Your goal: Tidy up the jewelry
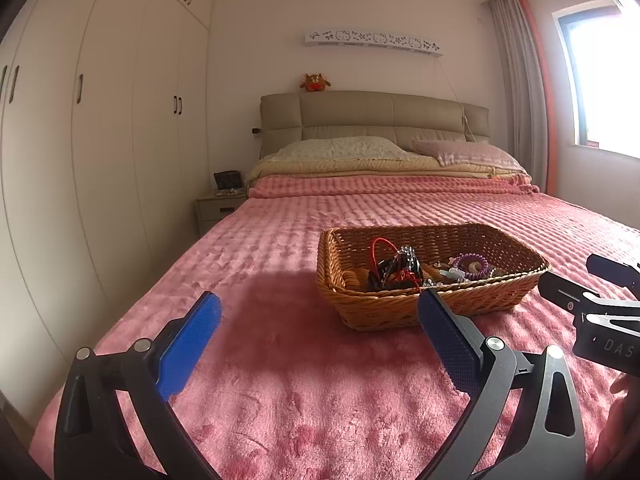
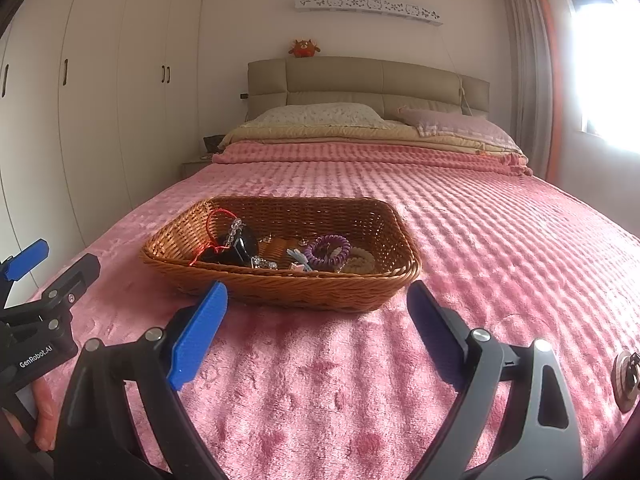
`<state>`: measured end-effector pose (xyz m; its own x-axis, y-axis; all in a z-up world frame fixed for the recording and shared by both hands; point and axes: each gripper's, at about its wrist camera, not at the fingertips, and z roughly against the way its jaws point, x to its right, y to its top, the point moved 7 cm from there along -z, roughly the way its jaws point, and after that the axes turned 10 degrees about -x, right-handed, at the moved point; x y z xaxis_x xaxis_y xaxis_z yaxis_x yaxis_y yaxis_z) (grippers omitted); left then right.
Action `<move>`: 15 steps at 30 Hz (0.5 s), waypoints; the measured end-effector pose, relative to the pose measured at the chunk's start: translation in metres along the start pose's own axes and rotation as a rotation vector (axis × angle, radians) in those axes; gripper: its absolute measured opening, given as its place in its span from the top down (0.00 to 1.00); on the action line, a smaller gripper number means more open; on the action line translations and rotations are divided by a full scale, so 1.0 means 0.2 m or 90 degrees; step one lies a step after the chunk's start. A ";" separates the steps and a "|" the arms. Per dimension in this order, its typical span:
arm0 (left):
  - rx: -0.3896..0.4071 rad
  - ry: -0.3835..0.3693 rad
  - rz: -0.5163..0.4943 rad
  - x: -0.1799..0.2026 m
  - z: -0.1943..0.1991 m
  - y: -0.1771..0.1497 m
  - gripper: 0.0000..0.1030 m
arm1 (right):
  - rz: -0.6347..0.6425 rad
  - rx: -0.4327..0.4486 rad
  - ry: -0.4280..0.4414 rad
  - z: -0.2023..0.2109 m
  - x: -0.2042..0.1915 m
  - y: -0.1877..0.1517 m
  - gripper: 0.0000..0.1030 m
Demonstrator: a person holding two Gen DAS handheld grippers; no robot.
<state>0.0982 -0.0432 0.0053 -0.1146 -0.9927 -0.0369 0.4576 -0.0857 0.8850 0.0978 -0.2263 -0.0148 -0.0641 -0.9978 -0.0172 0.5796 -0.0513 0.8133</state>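
A brown wicker basket [image 1: 404, 312] [image 2: 304, 292] sits on the pink bedspread. In it lie a red cord [image 1: 380, 246] [image 2: 210, 224], a dark bundle with clear beads [image 1: 396, 268] [image 2: 236, 246], a purple coil band [image 1: 472, 266] [image 2: 328, 250] and a beige band [image 2: 360, 262]. My left gripper [image 1: 320, 328] is open and empty, just before the basket's left near side. My right gripper [image 2: 318, 320] is open and empty, just before the basket's near rim. Each gripper shows at the edge of the other's view.
The pink bedspread [image 1: 300, 380] [image 2: 500, 260] covers a bed with pillows [image 1: 340, 150] and a padded headboard. White wardrobes [image 1: 100, 140] line the left wall, with a nightstand [image 1: 218, 208]. A round wooden object [image 2: 626, 380] lies at the right edge. A window is at the right.
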 end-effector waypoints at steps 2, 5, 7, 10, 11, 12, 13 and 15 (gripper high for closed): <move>0.000 0.000 0.000 0.00 0.00 0.00 0.07 | 0.002 0.000 0.001 0.00 0.00 0.00 0.15; 0.000 0.000 0.000 0.00 0.00 0.00 0.07 | 0.002 0.000 0.001 0.00 0.00 0.00 0.15; -0.001 0.000 0.001 0.00 0.00 0.00 0.07 | 0.002 -0.001 0.001 0.00 0.00 0.00 0.15; -0.001 0.000 0.000 0.00 0.00 0.00 0.07 | 0.003 -0.001 0.001 0.01 0.00 0.00 0.15; -0.001 0.000 0.000 0.00 0.00 0.00 0.07 | 0.002 -0.001 0.001 0.00 0.00 0.00 0.15; 0.000 0.000 0.001 0.01 0.00 0.00 0.07 | 0.002 -0.002 0.001 0.00 0.00 0.00 0.15; -0.001 0.000 0.000 0.01 0.00 0.00 0.07 | 0.002 -0.001 0.001 0.00 0.00 0.00 0.15; -0.002 0.000 0.000 0.00 0.00 0.00 0.07 | 0.002 -0.002 0.002 0.00 0.00 0.00 0.15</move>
<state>0.0979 -0.0440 0.0047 -0.1152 -0.9926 -0.0370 0.4602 -0.0864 0.8836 0.0976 -0.2255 -0.0140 -0.0605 -0.9980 -0.0163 0.5820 -0.0485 0.8117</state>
